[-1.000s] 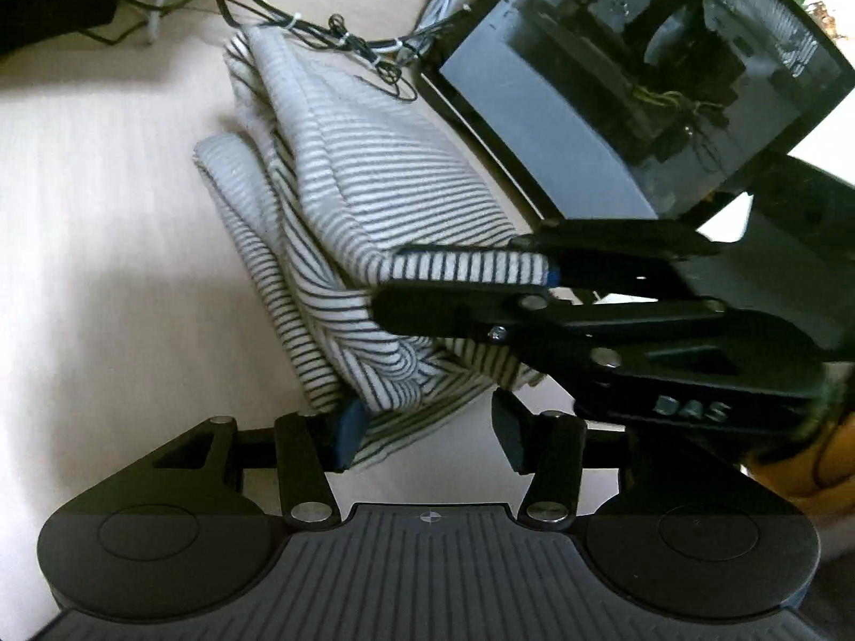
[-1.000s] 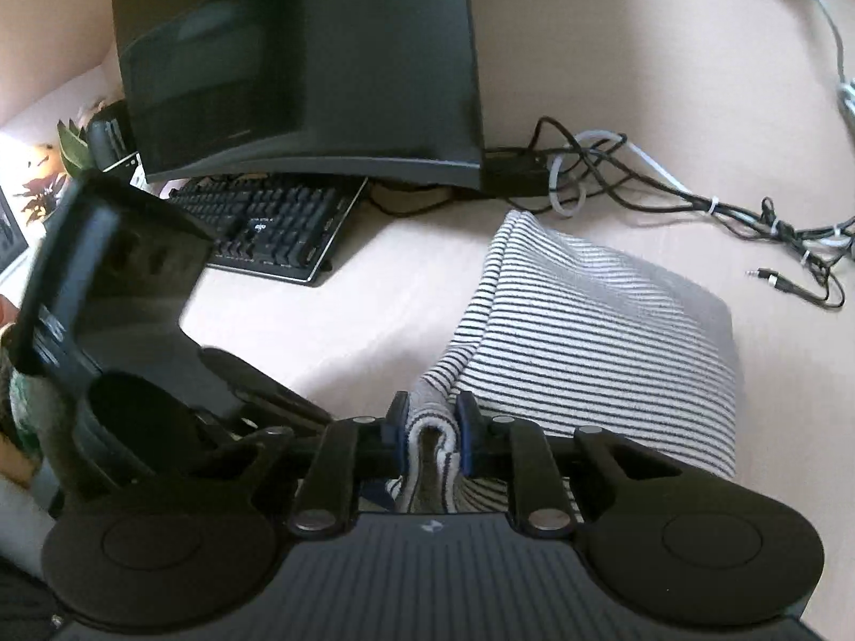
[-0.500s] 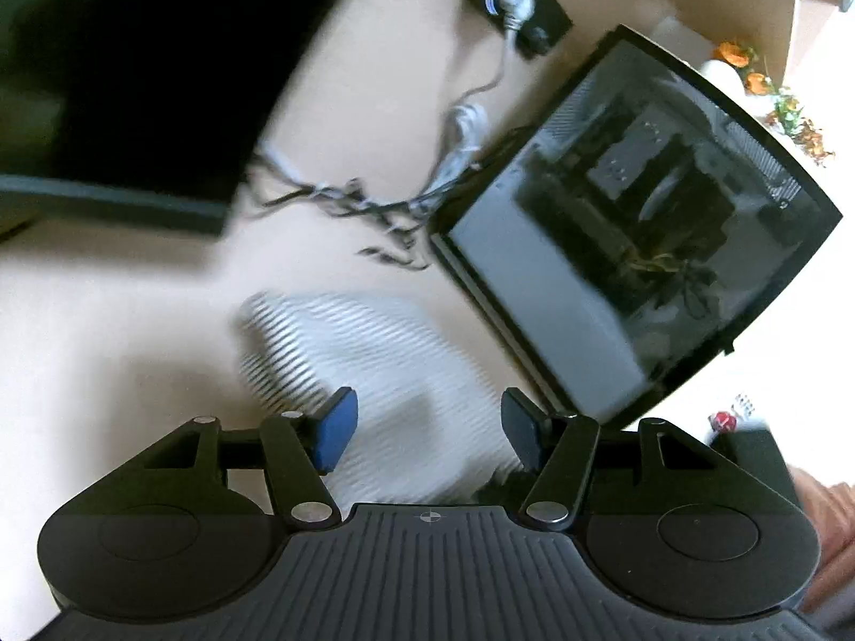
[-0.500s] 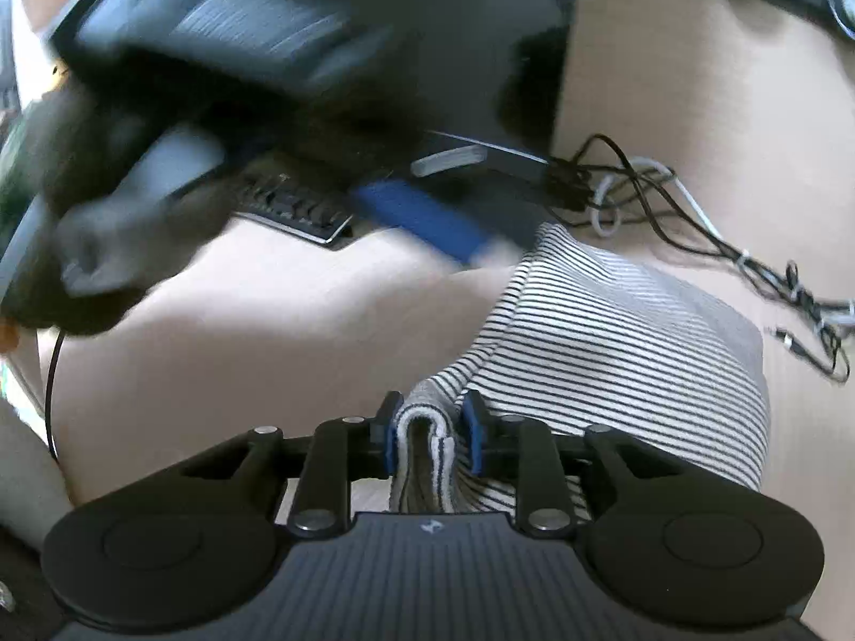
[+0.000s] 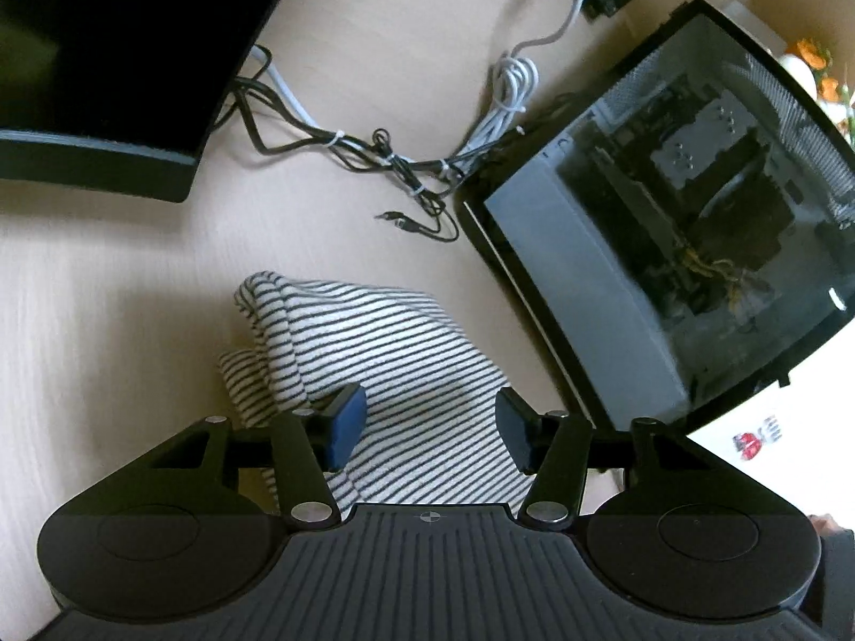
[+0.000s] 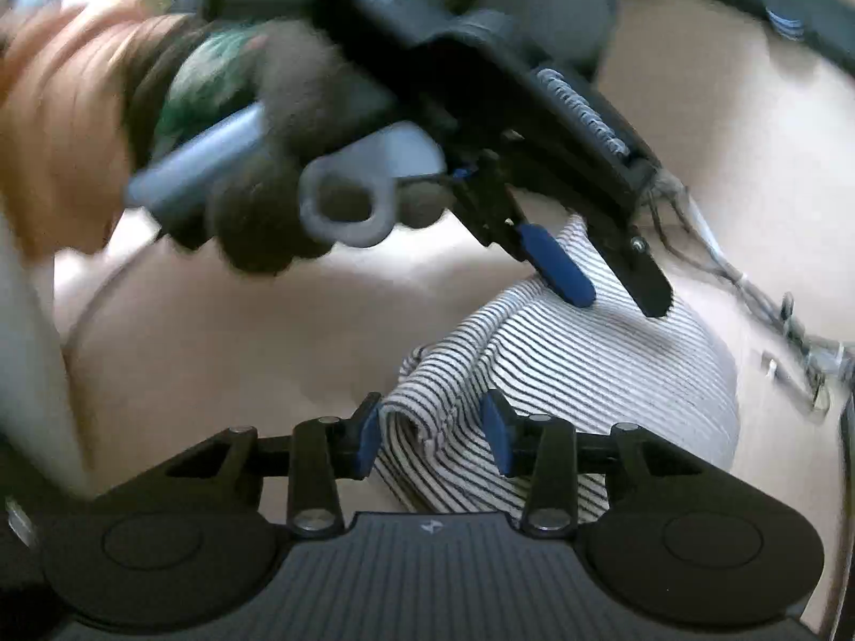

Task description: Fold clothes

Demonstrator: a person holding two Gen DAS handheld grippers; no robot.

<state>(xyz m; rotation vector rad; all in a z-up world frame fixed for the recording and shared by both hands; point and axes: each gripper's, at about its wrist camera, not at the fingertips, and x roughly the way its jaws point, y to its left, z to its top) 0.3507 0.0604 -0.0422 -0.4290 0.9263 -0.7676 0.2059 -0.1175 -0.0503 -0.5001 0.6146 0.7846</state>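
The striped garment point(image 5: 395, 374) lies folded in a compact bundle on the light wood surface point(image 5: 107, 310), with a rolled edge along its left side in the left wrist view. The left claw point(image 5: 430, 427) is open above the garment's near part, its blue pads point(image 5: 347, 422) spread apart with striped fabric visible between them and nothing gripped. In the right wrist view, the right claw point(image 6: 430, 432) is also open: its pads stand on either side of a raised fold at the garment's point(image 6: 577, 374) near corner without pinching it. The left claw point(image 6: 614, 288) also appears in this view, blurred, hanging over the far part of the garment with its jaws apart. A gloved hand point(image 6: 267, 160) holds it. Beyond the garment lies a tangle of cables point(image 5: 385, 160). A monitor point(image 5: 107, 53) stands at the far left of the surface, and a glass-sided computer case point(image 5: 668, 213) sits to the right of the garment.
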